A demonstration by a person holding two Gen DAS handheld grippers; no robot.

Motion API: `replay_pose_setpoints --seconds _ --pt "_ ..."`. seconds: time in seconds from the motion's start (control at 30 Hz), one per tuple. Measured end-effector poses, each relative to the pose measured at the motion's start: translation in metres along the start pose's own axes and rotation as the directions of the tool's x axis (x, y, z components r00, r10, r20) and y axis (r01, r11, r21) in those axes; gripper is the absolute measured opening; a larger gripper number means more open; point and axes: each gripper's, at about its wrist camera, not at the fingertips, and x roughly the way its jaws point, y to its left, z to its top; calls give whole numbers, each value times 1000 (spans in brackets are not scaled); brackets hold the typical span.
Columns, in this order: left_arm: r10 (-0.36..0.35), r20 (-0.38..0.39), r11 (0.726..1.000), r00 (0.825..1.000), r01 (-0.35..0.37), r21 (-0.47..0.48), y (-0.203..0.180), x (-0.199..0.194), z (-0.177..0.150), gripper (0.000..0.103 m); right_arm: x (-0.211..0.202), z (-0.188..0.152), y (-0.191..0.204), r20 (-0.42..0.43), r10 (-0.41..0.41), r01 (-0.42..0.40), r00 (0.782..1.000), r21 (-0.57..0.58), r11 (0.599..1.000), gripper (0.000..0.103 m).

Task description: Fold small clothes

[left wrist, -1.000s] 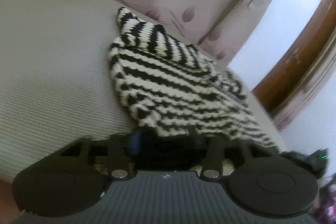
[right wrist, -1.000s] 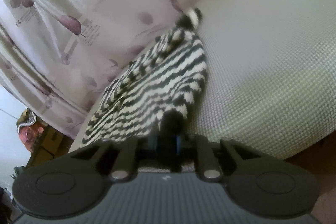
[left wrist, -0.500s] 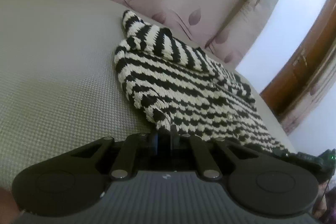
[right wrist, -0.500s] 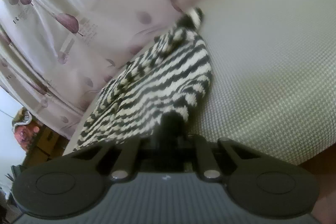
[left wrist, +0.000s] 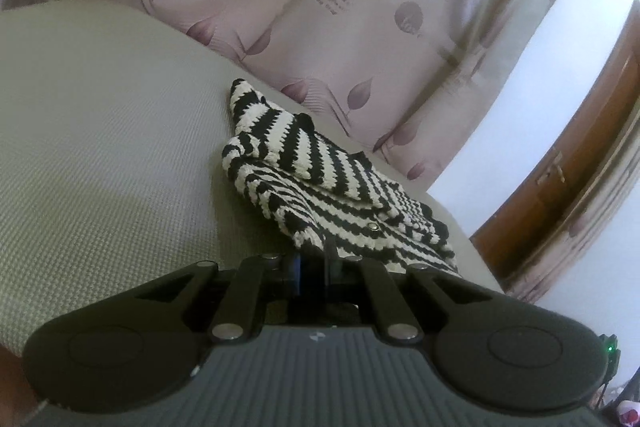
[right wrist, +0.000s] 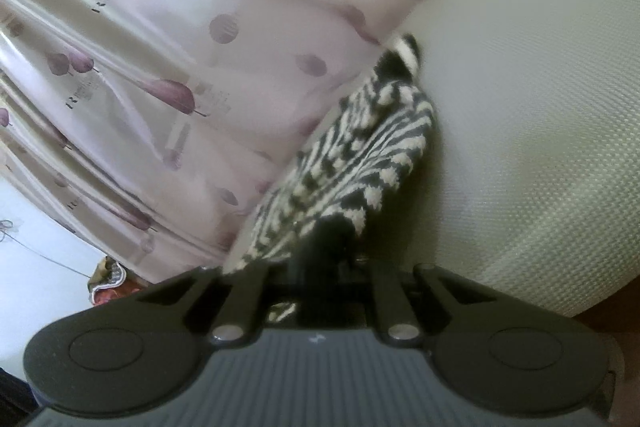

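left gripper: jaws pinched on striped knit garment hem | right gripper: jaws pinched on its other corner | garment near cushion far edge by curtain | risk: thick knit slipping out, uneven lift skewing fold

I note a chunky knit striped garment, a coarse woven matt cushion and a thin printed curtain.
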Motion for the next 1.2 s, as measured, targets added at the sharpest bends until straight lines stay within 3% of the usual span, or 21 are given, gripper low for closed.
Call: replay_pose_setpoints --seconds 0.3,0.57,0.77,0.93,1.2 --pt "-19 47 1000 999 20 -11 -10 6 21 10 1 19 9 36 46 -47 998 30 998 10" --pt "-16 110 1000 994 14 16 -26 39 69 10 27 66 19 60 70 -72 996 27 997 10" --pt "37 173 999 984 -37 1 -22 90 115 10 75 131 14 66 35 -35 997 -3 999 10" --pt "125 193 992 973 -128 2 -13 147 144 10 129 180 -8 48 -13 12 999 31 999 10" --pt "227 140 973 964 -232 20 5 225 165 11 213 218 -42 -2 -108 108 994 72 992 12"
